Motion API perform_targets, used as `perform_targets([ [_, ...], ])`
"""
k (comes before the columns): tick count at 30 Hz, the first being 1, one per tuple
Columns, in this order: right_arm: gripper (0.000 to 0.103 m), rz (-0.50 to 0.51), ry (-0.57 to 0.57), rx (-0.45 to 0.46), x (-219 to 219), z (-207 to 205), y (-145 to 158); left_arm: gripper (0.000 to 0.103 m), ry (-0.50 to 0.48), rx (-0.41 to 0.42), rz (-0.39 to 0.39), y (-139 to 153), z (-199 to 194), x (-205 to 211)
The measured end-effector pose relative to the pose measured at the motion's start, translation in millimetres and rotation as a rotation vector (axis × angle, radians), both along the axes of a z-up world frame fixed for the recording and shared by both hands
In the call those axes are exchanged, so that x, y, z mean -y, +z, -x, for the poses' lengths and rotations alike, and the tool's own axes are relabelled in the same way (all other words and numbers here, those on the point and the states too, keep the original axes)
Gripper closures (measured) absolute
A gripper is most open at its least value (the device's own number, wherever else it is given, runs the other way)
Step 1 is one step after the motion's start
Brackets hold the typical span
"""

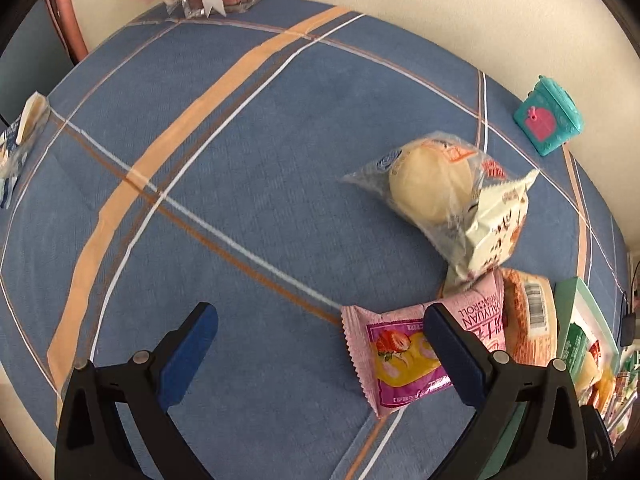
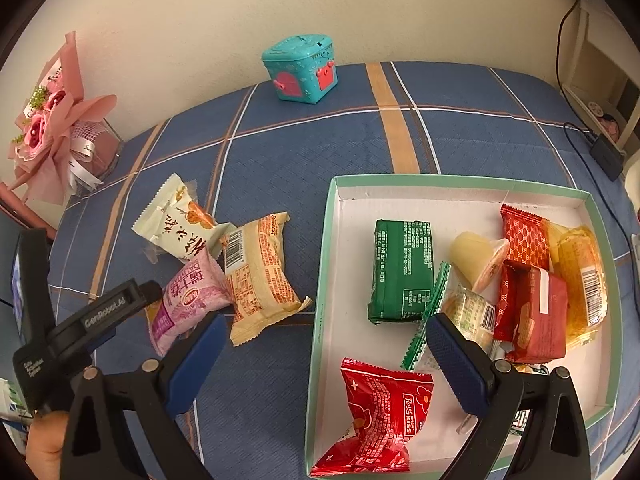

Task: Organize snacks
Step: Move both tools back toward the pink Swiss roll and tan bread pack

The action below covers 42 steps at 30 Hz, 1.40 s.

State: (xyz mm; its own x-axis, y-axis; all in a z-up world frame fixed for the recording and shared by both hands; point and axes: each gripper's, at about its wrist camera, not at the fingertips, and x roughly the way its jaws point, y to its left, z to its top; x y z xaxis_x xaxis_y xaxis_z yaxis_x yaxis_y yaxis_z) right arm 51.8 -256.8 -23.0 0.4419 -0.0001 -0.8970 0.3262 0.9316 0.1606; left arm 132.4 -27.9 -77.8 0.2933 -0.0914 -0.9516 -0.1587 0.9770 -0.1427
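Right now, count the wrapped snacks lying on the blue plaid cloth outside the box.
5. Four cluster together: clear-bagged round bun, cream packet, pink Swiss-roll packet, tan barcode packet. A blue-white packet lies far left; others may be hidden.

The blue plaid tablecloth (image 1: 248,184) is viewed from close above in the left wrist view, facing the wall, with the pink snack packet (image 1: 400,356) at lower right. The white tray (image 2: 460,188) fills the lower right of the right wrist view, seen from slightly higher. Shared are the teal box (image 1: 548,116) (image 2: 302,70), bouquet (image 2: 52,120) and loose packets.
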Motion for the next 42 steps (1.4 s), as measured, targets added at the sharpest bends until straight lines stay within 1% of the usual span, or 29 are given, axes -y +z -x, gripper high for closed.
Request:
perform_targets([
  [4,0.002,-0.013,-0.009,-0.009,2.2,1.8,-1.1,0.001,0.003,-0.029,0.020,-1.0,10.2,-7.3],
  [8,0.002,-0.020,-0.017,-0.012,4.1,3.7,-0.6,0.001,0.014,-0.057,0.065,-4.1,18.3,-13.1],
  [14,0.002,-0.038,-0.024,-0.010,6.2,5.5,1.1,0.001,0.000,-0.076,0.081,-4.8,36.0,-10.4],
  [18,0.002,-0.042,-0.015,-0.009,4.1,5.7,1.6,0.001,-0.017,-0.070,0.089,1.2,49.6,0.0],
  [21,0.002,-0.046,-0.007,-0.010,2.7,6.6,1.4,0.001,-0.034,-0.048,0.103,9.2,51.3,8.1],
  [25,0.002,-0.051,-0.005,-0.013,2.0,6.3,0.5,0.001,-0.075,-0.016,0.134,18.6,55.7,18.0],
  [32,0.002,-0.060,-0.023,-0.011,5.9,7.5,1.1,0.001,-0.197,0.001,0.122,21.3,59.3,56.2],
  [36,0.004,-0.068,-0.034,-0.009,8.8,8.0,0.8,0.004,-0.225,0.007,0.121,18.2,55.4,67.4],
  [38,0.004,-0.070,-0.032,-0.005,8.6,7.2,0.7,0.006,-0.230,0.002,0.139,17.3,50.4,68.6],
  [40,0.005,-0.073,-0.022,0.005,6.6,5.2,0.7,0.010,-0.230,-0.001,0.163,15.5,40.9,72.2],
  [41,0.007,-0.073,-0.018,0.010,5.4,4.3,1.1,0.013,-0.231,-0.003,0.164,11.5,33.9,78.1],
  [42,0.008,-0.073,-0.012,0.015,3.6,3.1,1.6,0.017,-0.235,-0.004,0.162,9.9,31.1,81.5],
])
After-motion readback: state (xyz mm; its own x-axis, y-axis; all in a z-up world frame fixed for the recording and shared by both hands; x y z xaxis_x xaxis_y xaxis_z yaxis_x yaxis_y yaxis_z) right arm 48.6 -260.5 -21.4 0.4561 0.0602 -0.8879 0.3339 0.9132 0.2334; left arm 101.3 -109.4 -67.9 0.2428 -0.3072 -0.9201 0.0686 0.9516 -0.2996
